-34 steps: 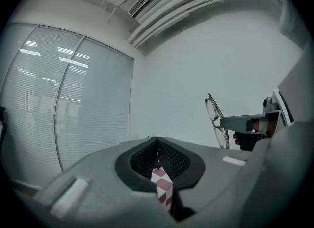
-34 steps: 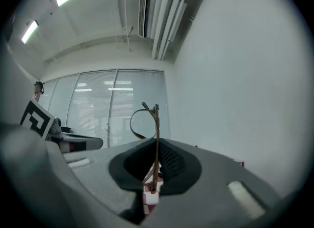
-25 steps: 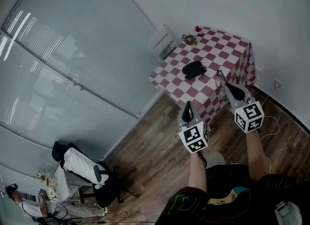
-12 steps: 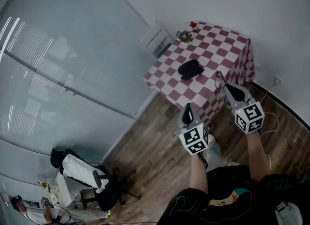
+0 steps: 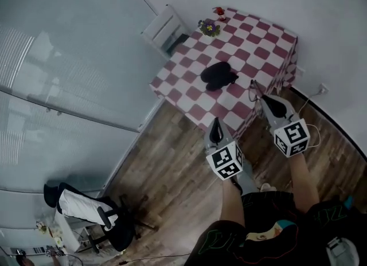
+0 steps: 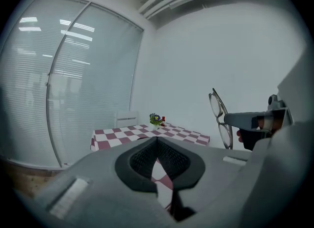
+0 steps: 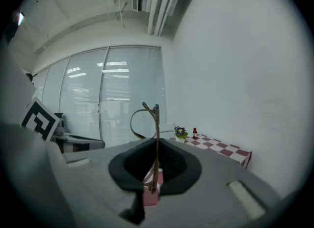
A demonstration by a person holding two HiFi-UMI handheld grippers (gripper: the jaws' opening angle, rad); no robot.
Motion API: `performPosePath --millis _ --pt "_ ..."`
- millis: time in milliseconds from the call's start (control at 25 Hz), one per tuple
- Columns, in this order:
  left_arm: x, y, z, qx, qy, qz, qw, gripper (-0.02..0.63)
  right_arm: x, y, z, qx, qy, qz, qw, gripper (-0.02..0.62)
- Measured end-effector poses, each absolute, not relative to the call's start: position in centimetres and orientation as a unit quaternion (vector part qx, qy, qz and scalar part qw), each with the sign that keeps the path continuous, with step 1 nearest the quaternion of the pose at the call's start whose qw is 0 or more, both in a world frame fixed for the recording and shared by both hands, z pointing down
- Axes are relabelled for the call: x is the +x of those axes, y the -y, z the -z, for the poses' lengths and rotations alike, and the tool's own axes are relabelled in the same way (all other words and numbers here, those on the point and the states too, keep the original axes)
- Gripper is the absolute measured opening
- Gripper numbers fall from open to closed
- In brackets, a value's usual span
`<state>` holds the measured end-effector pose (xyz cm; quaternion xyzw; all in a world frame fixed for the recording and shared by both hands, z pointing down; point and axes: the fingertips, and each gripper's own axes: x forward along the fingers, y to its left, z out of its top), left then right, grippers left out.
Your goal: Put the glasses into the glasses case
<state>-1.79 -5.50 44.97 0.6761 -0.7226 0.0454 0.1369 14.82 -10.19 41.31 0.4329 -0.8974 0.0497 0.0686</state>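
Note:
The black glasses case [image 5: 218, 75] lies shut on the red-and-white checked table [image 5: 258, 41], near its middle. My right gripper [image 5: 256, 93] hangs over the table's near edge, shut on the thin-framed glasses [image 5: 252, 89], which stand upright between its pads. In the right gripper view the glasses [image 7: 143, 115] rise from the right gripper [image 7: 156, 142]. My left gripper [image 5: 217, 131] is short of the table over the wooden floor, shut with nothing in it. The left gripper view looks over the left gripper [image 6: 157, 141] and has the glasses [image 6: 219, 110] at its right.
A small flower pot [image 5: 209, 27] and a red bottle [image 5: 219, 11] stand at the table's far corner, with a white chair [image 5: 163, 28] beside it. A glass wall runs along the left. An office chair with a white jacket [image 5: 86, 207] stands at lower left.
The table has come nearer and moved left in the head view as the person walked toward it. Both grippers keep their pose, and the right one now reaches the table's edge.

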Motion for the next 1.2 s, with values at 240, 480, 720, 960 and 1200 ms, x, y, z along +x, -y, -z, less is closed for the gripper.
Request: performPosePath --millis 240,480,720,960,1200 --pt "-5.1 10.3 -49.3 0.671 0.718 -0.047 0.181 0.009 10.5 15.4 -44.0 0.422 0.898 -0.050 0.118 0.018" --pt "-10.1 14.7 -50.0 0.659 0.725 -0.034 0.199 0.009 5.4 20.4 -44.5 0.407 0.900 -0.043 0.151 0.018" --pt "-14.0 18.8 -49.7 0.658 0.725 -0.021 0.202 0.009 1.8 23.7 -44.6 0.395 0.900 -0.022 0.182 0.018" --pt "-13.4 21.9 -49.8 0.676 0.707 -0.020 0.205 0.009 1.9 26.1 -44.3 0.405 0.893 -0.012 0.198 0.018" --pt "-12.2 23.5 -50.8 0.688 0.692 -0.020 0.218 0.009 1.4 27.9 -45.0 0.392 0.886 0.032 0.244 0.018"
